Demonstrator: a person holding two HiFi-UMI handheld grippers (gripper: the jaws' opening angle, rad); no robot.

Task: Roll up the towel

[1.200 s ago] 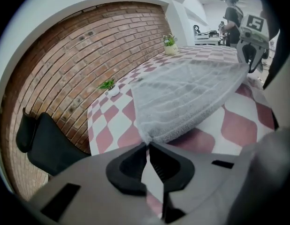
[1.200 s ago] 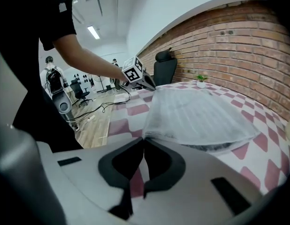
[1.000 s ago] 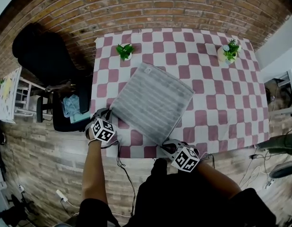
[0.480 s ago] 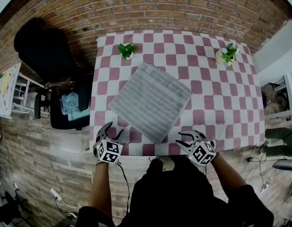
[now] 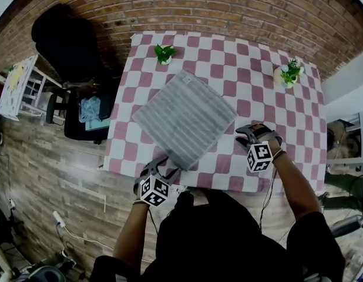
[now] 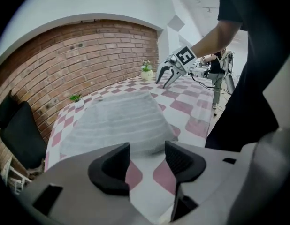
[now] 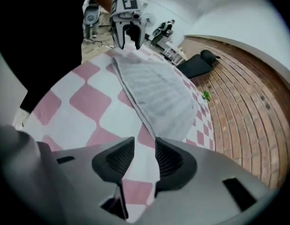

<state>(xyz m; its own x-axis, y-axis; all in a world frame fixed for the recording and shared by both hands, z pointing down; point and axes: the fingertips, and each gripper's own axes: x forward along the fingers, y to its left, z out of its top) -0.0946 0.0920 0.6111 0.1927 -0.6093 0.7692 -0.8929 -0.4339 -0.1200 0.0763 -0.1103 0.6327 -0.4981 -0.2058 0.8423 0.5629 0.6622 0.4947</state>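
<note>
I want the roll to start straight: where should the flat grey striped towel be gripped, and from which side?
The grey striped towel lies flat and thin on the pink-and-white checked tablecloth, turned diamond-wise. Probably pinch the two corners of its near right edge, coming in low from the near side.

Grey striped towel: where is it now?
Head view: the grey striped towel lies flat mid-table on the pink-checked tablecloth, its far corner near the left-hand potted plant.

Grey striped towel [image 5: 184, 117], flat and unrolled, set diagonally, on the checked cloth near its front edge
</note>
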